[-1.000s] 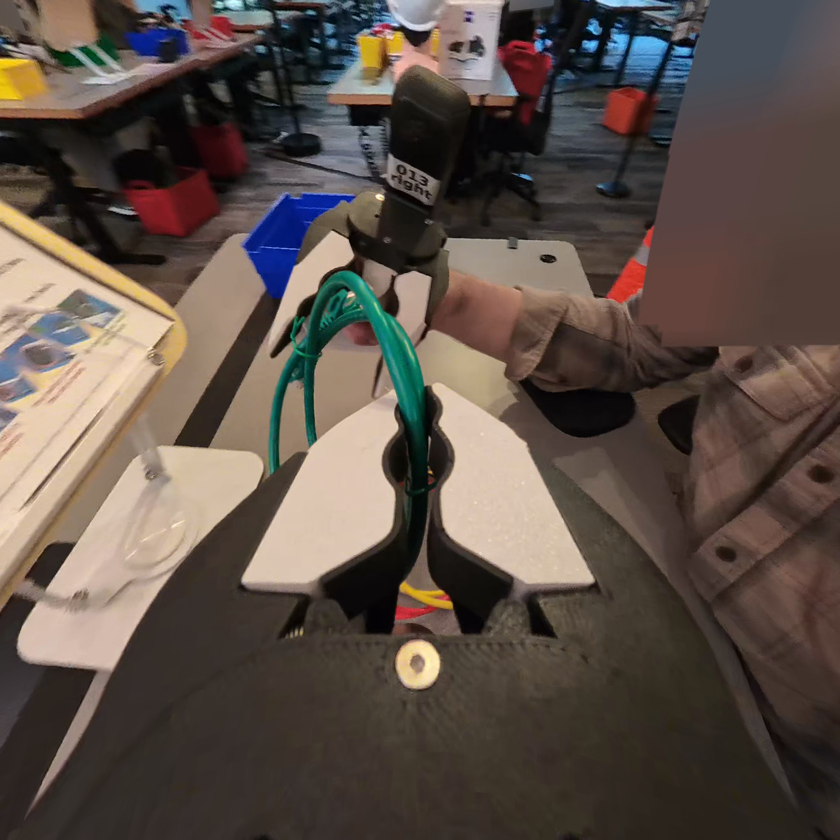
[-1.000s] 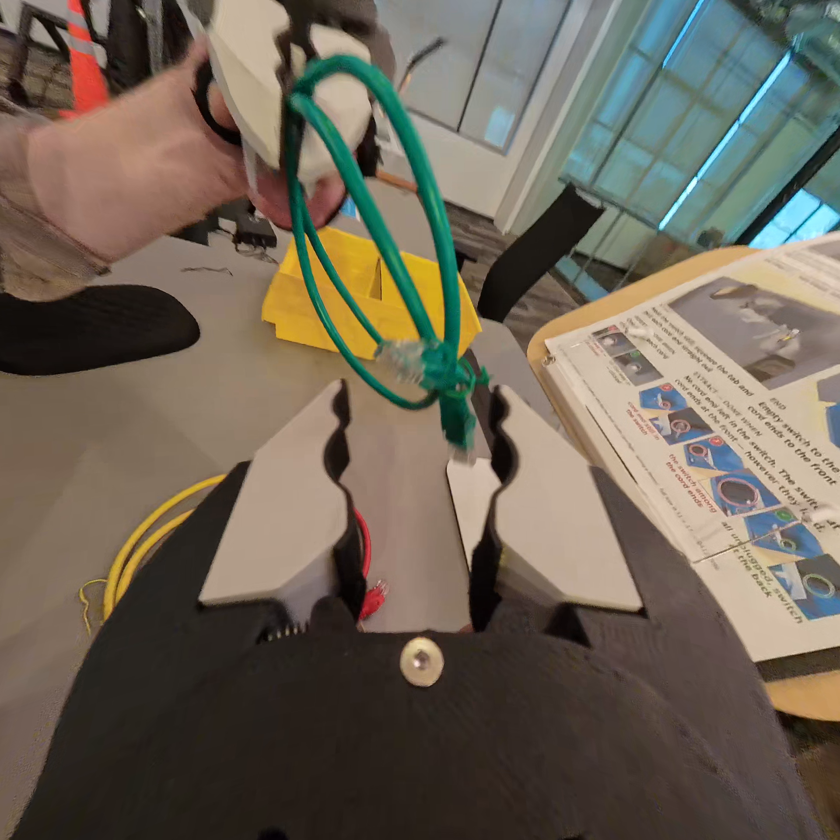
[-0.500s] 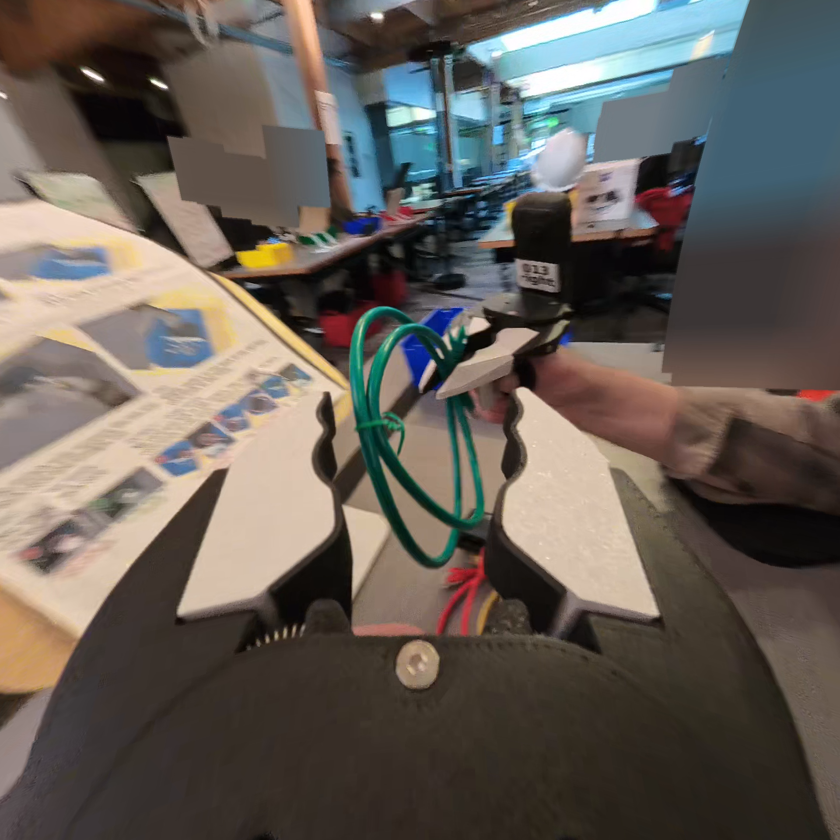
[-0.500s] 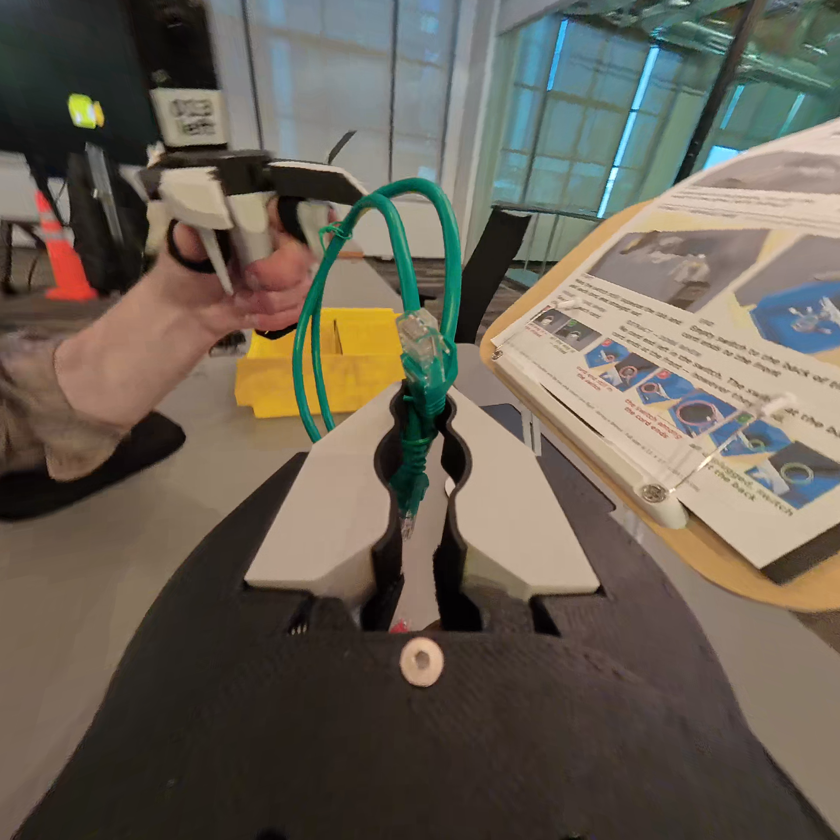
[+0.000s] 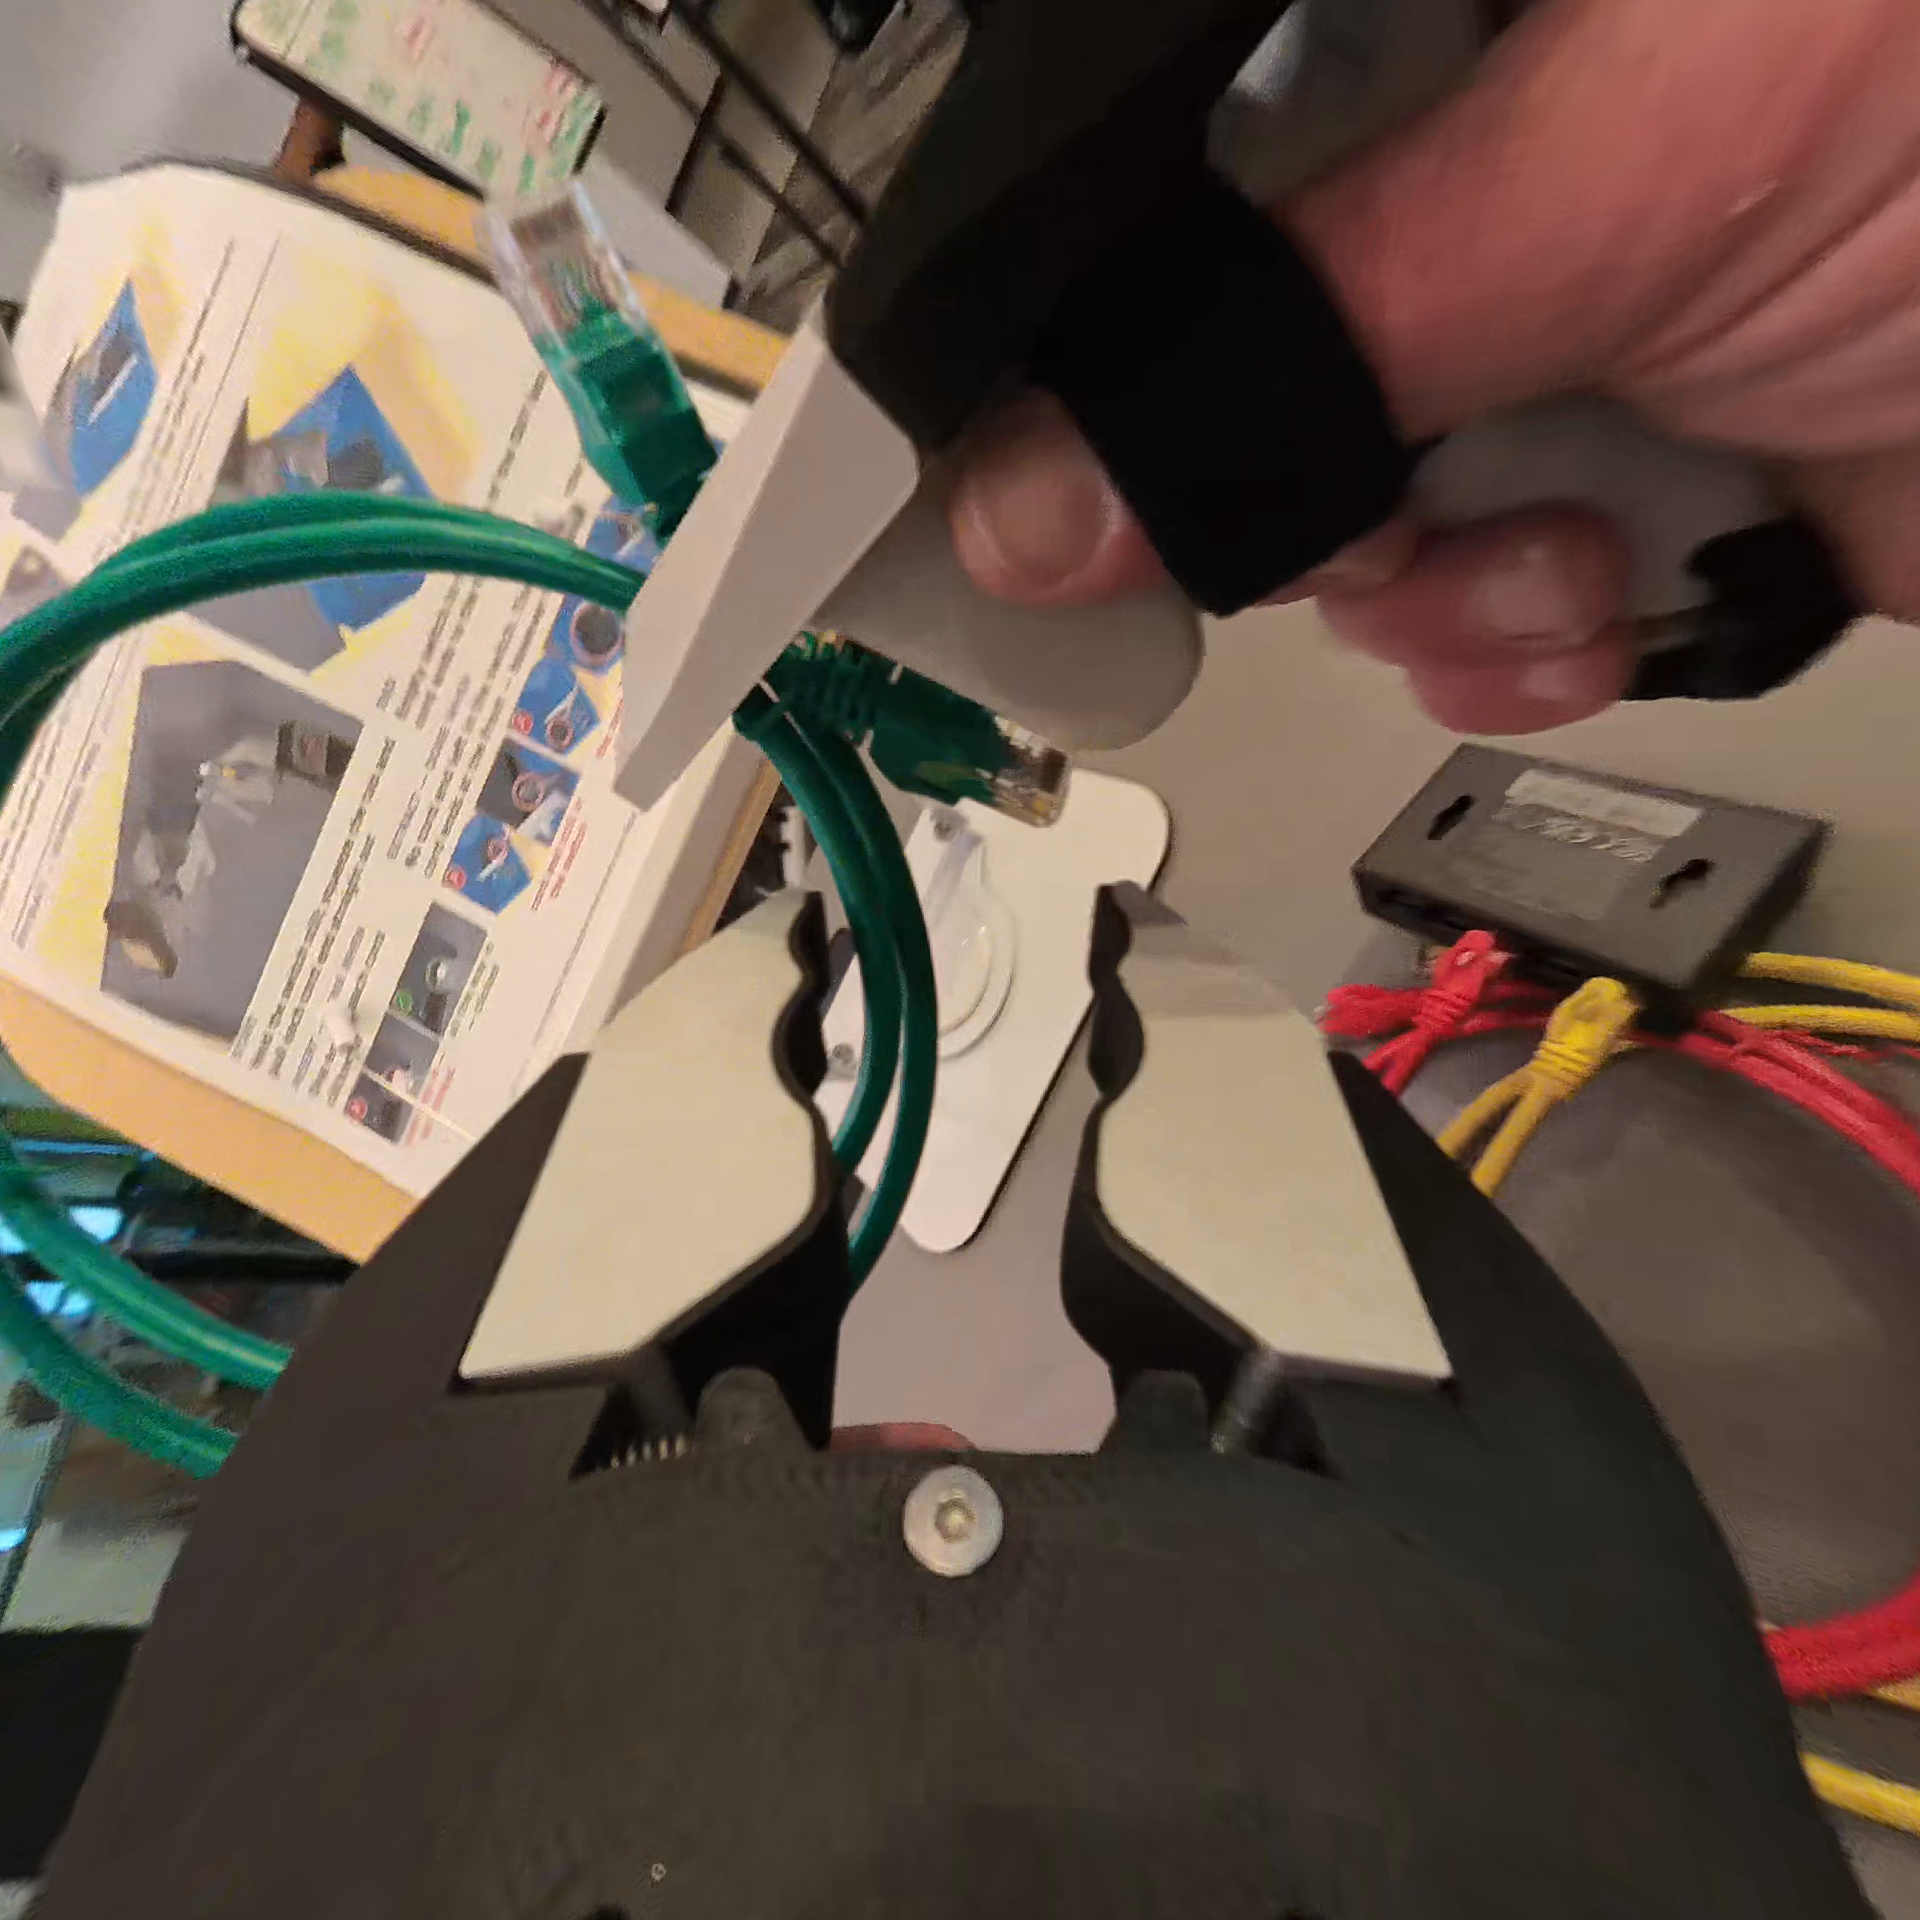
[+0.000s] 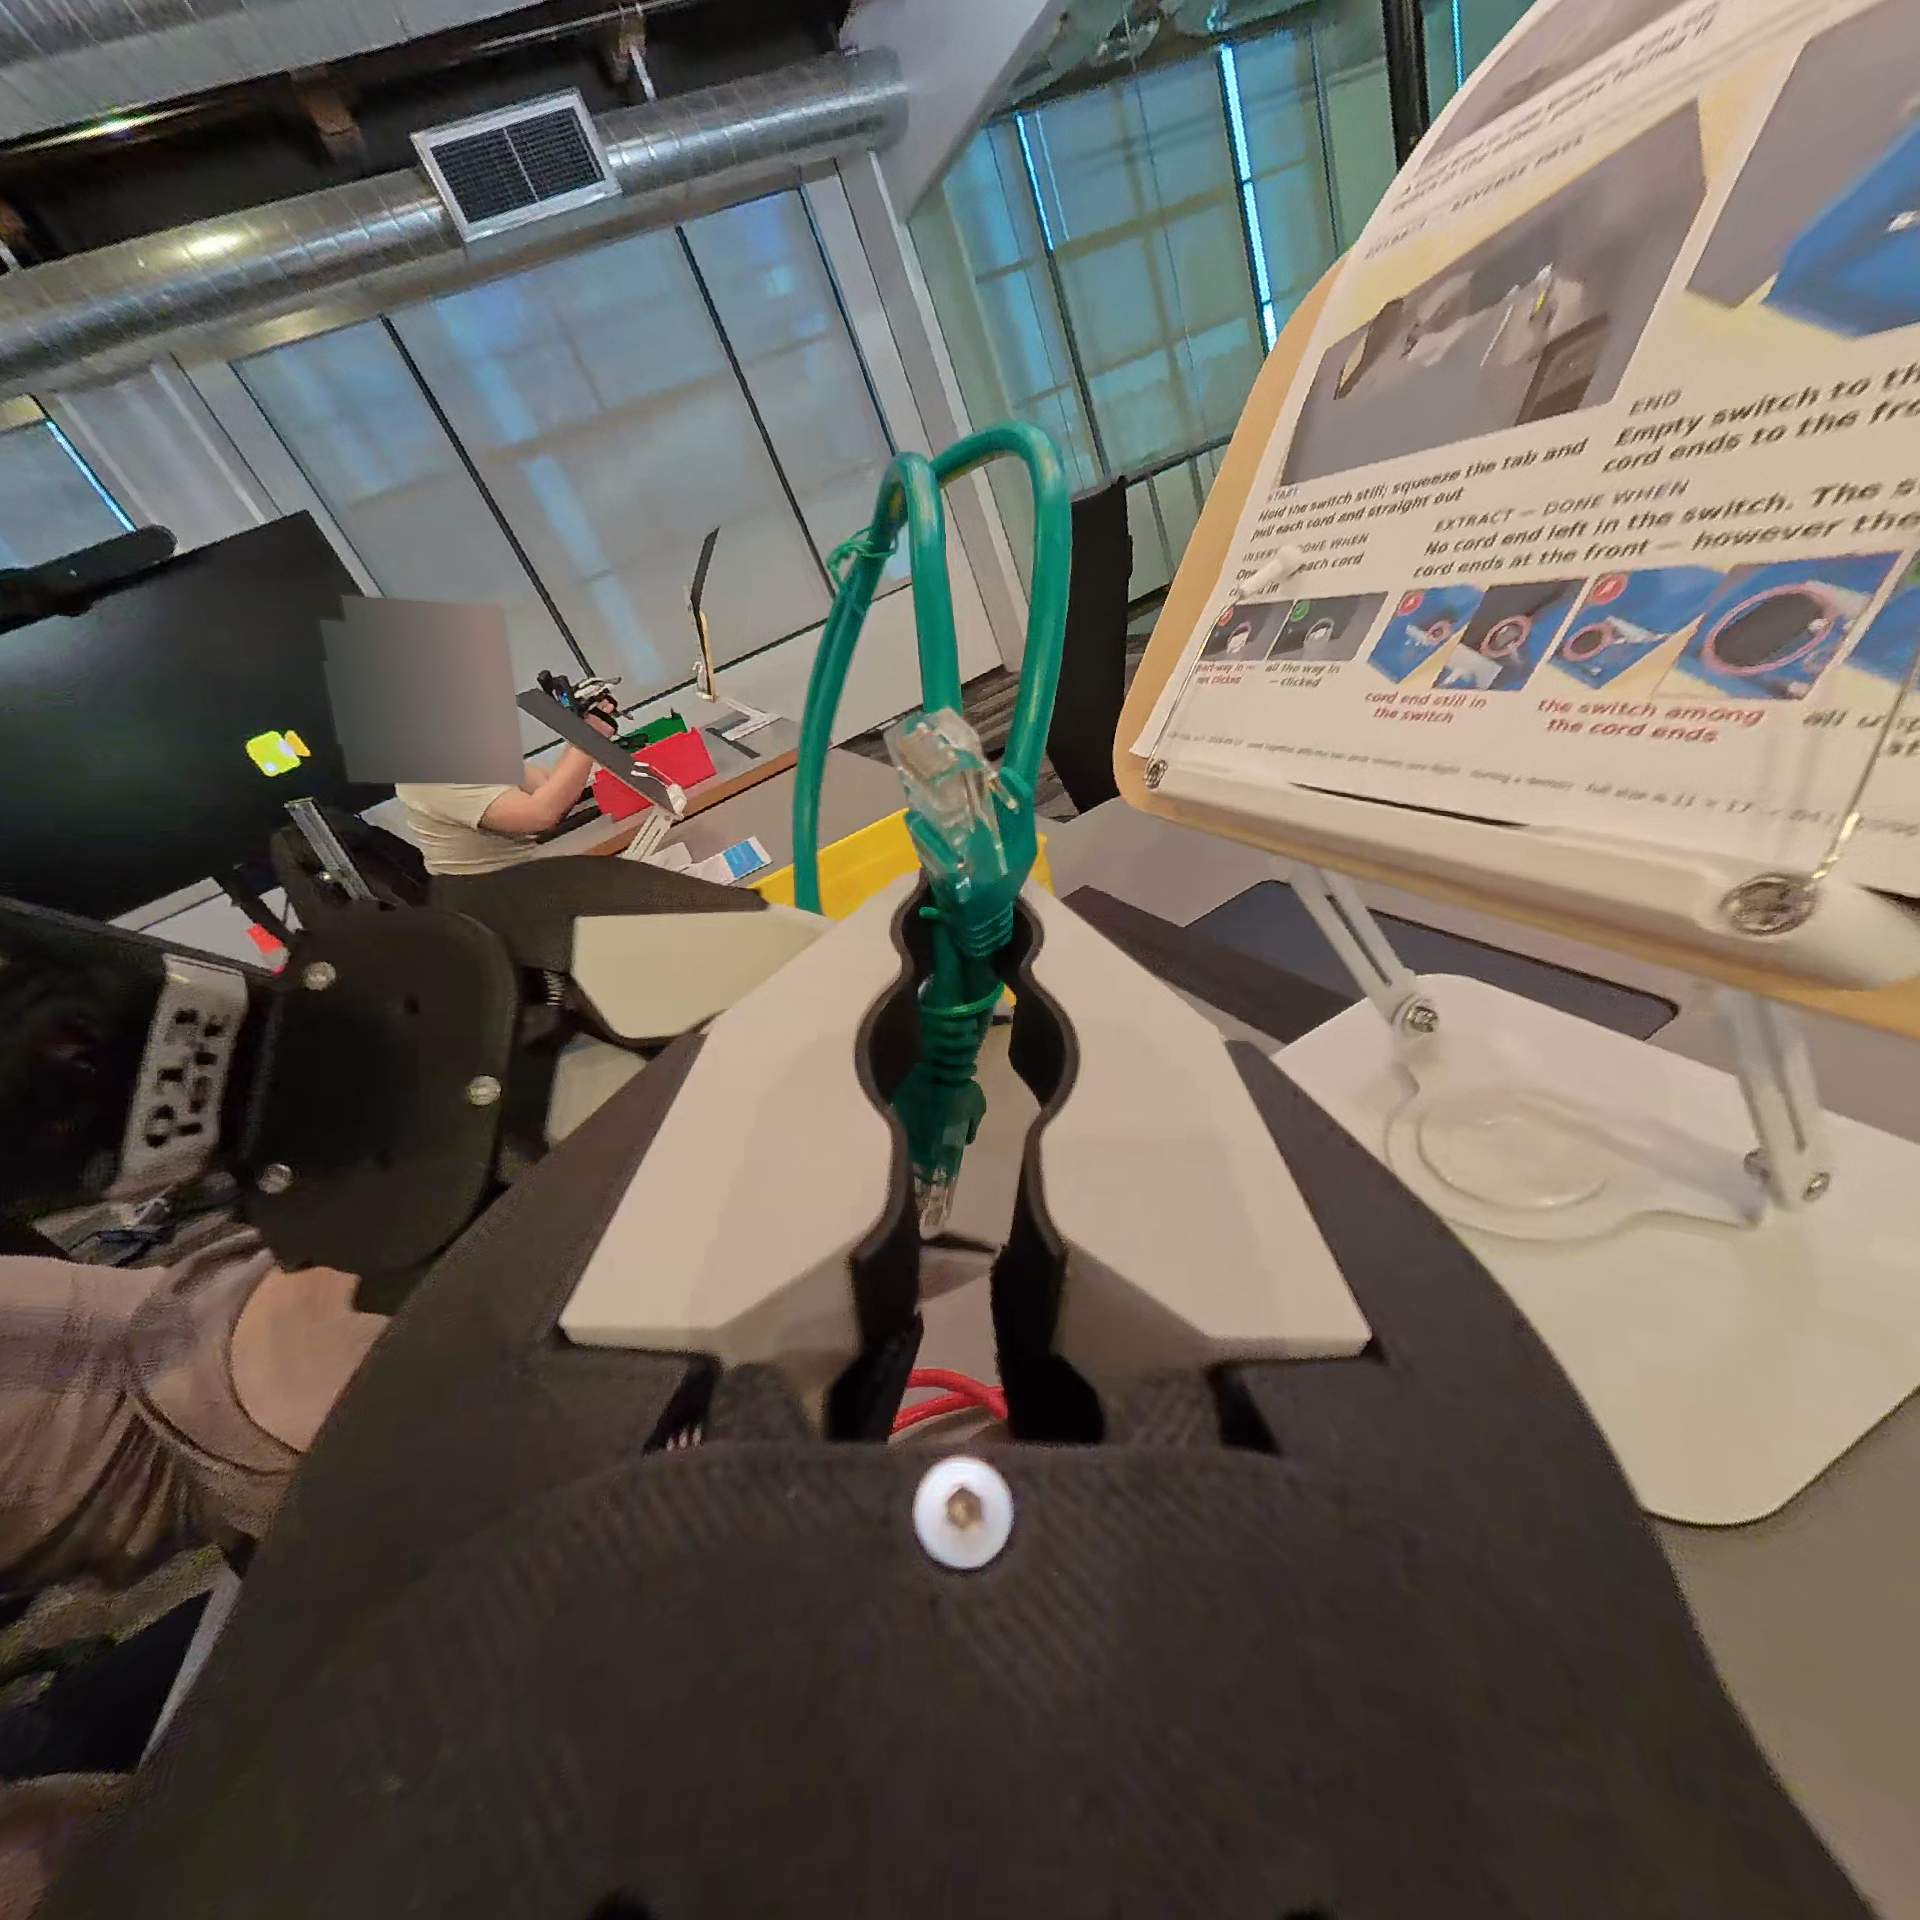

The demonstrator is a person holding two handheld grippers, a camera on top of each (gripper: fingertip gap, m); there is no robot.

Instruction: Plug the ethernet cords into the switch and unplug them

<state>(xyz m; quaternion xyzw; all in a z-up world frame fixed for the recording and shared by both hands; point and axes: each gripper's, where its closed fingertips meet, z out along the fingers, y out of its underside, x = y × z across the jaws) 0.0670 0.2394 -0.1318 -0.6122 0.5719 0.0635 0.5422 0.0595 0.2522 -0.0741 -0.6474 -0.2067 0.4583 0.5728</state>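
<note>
The coiled green ethernet cord is up in the air, pinched at its bundled plug ends by the right claw; one clear plug pokes up past the fingertips, the other points back toward the camera between the closed fingers; the loop arches above against the windows. From the left wrist view the same green cord hangs down past the left claw, which stands wide with nothing between its fingers; the cord runs just beside its left finger, touching or not I cannot tell. Off to the right on the grey bench lies the black rectangular switch, underside up; red cords and yellow cords sit at its front edge, whether plugged in I cannot tell. A printed instruction sheet on a tilted wooden board stands on a white stand beside it all.
</note>
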